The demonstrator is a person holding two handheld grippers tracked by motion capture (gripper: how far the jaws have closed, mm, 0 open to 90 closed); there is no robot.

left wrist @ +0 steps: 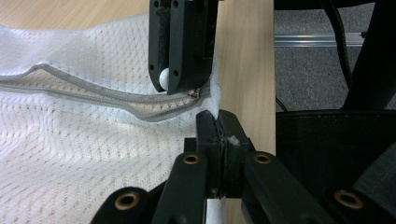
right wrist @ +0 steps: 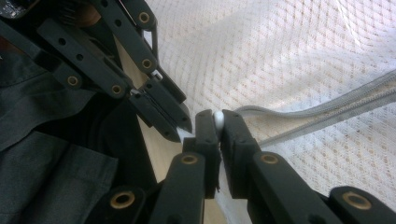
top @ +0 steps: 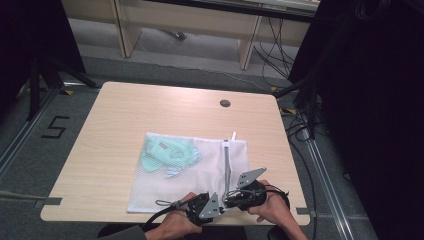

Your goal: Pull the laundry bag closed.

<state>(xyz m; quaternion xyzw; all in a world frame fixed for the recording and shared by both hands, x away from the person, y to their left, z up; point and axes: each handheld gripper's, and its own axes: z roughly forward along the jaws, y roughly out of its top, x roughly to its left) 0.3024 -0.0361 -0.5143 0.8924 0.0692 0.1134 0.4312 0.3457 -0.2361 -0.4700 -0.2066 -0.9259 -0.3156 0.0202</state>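
Observation:
A white mesh laundry bag [top: 200, 172] lies flat on the wooden table [top: 110, 135], with mint green garments [top: 167, 152] inside its far left part. A grey zipper [top: 227, 165] runs along the bag's right side towards me, and it gapes a little near its end [left wrist: 93, 93]. Both grippers meet at the bag's near right corner by the table's front edge. My left gripper [top: 219, 206] [left wrist: 218, 126] is shut on the mesh edge beside the zipper's end. My right gripper [top: 228, 199] [right wrist: 218, 122] is shut on the zipper's small white pull [left wrist: 164, 78].
A round cable hole [top: 225, 103] sits near the table's far edge. The table's front edge [left wrist: 247, 70] runs right beside both grippers, with grey floor and a black seat [left wrist: 327, 149] past it. Black stand legs [top: 45, 75] flank the table.

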